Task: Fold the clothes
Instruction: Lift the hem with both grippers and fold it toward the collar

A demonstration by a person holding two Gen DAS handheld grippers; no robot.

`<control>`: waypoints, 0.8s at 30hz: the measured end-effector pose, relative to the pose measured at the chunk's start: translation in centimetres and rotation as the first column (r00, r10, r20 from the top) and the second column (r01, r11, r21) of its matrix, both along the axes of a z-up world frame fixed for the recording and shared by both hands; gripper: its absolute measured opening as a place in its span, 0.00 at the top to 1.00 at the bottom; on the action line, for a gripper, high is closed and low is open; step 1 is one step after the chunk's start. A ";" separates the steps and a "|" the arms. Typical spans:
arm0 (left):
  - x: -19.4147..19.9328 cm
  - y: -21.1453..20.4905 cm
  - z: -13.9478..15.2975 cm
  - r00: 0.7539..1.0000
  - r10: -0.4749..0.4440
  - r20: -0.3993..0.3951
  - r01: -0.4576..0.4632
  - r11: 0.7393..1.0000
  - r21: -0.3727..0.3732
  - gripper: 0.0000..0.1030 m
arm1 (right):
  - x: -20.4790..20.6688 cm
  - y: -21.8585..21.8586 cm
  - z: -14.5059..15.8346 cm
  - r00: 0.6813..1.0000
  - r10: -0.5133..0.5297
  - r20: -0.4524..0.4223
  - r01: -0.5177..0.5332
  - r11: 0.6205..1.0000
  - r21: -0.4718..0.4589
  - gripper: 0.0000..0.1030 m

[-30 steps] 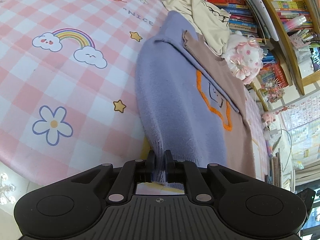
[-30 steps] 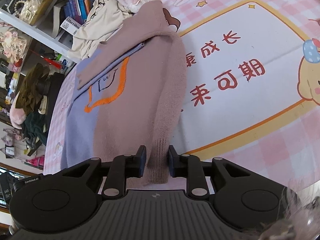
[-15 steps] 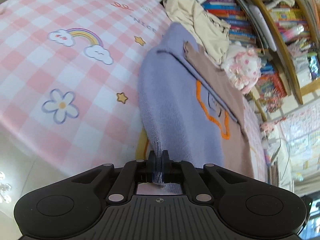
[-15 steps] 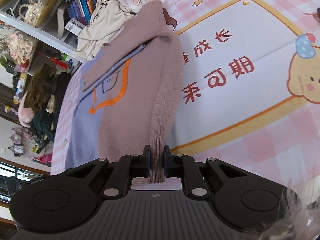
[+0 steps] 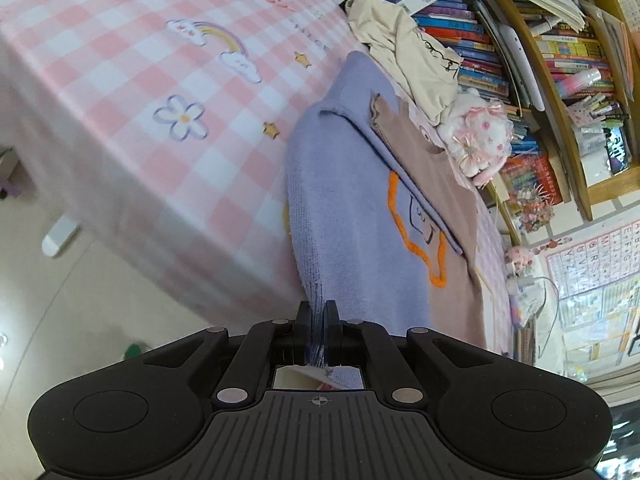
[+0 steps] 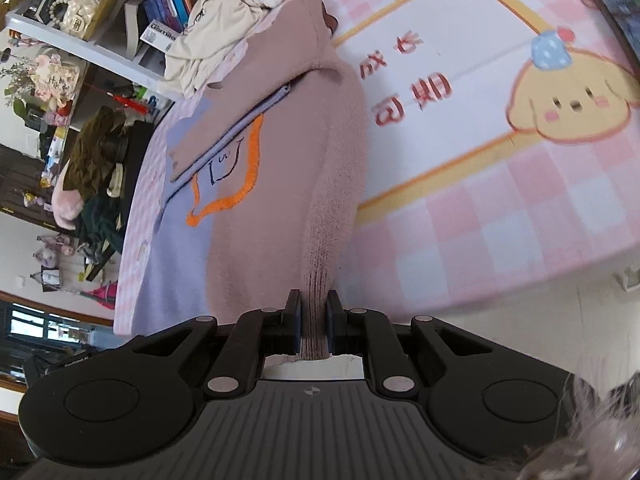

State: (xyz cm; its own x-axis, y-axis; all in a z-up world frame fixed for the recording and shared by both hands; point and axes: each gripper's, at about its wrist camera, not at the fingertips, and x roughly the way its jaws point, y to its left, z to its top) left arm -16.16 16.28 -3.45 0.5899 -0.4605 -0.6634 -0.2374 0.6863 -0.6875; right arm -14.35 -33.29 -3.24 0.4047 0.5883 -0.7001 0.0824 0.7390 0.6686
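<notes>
Both grippers, left (image 5: 318, 312), right (image 6: 313, 312), pinch sweater (image 5: 352, 216) hem; bookshelf (image 5: 560, 92) book-crammed.

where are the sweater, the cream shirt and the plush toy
sweater (image 5: 344, 216), left wrist view, purple half of its body
cream shirt (image 5: 404, 52), left wrist view, middle of the crumpled fabric
plush toy (image 5: 476, 132), left wrist view, its white-and-pink body

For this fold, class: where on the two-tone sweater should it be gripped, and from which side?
Grip the sweater at its ribbed bottom hem, one corner each, coming from the table's near edge. The hem is its firmest straight edge and faces the holder. The left gripper pinches the purple corner, the right gripper the brown one.
</notes>
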 end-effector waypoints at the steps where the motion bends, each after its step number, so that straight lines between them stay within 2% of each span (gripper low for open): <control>1: -0.4 0.0 0.1 1.000 0.004 0.000 -0.004 1.000 0.001 0.96 | -0.3 -0.1 0.0 1.000 0.007 -0.009 -0.007 1.000 0.001 0.89; 6: -0.7 -0.1 1.5 0.998 0.040 0.046 -0.038 0.999 -0.024 0.97 | -0.5 0.0 1.0 0.999 0.047 -0.001 -0.047 0.999 0.007 0.89; 10: 1.3 0.0 4.0 0.988 0.051 0.148 -0.036 0.994 -0.100 0.97 | 1.4 -0.6 4.0 0.996 0.011 0.093 -0.020 0.995 0.098 0.89; 14: 4.8 0.4 6.5 0.965 0.079 0.251 -0.037 0.985 -0.169 0.97 | 4.6 -1.2 7.2 0.978 -0.068 0.198 0.028 0.980 0.197 0.89; 18: 9.1 1.1 7.7 0.938 0.134 0.320 -0.056 0.969 -0.242 0.97 | 8.8 -1.9 9.3 0.952 -0.172 0.252 0.096 0.952 0.289 0.89; 21: 12.5 1.1 8.3 0.926 0.127 0.355 -0.038 0.968 -0.246 0.97 | 12.3 -1.7 10.5 0.938 -0.205 0.279 0.123 0.950 0.286 0.89; 24: 15.3 1.3 8.1 0.929 0.119 0.351 -0.029 0.967 -0.252 0.97 | 15.5 -1.4 11.1 0.936 -0.211 0.281 0.140 0.958 0.252 0.89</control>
State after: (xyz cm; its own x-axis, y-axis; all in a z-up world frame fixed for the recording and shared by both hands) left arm -0.86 17.53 4.67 0.8060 -0.5240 -0.2751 0.0137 0.4812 -0.8765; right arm 1.19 -34.68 7.86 0.6868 0.6156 -0.3865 -0.0345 0.5588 0.8286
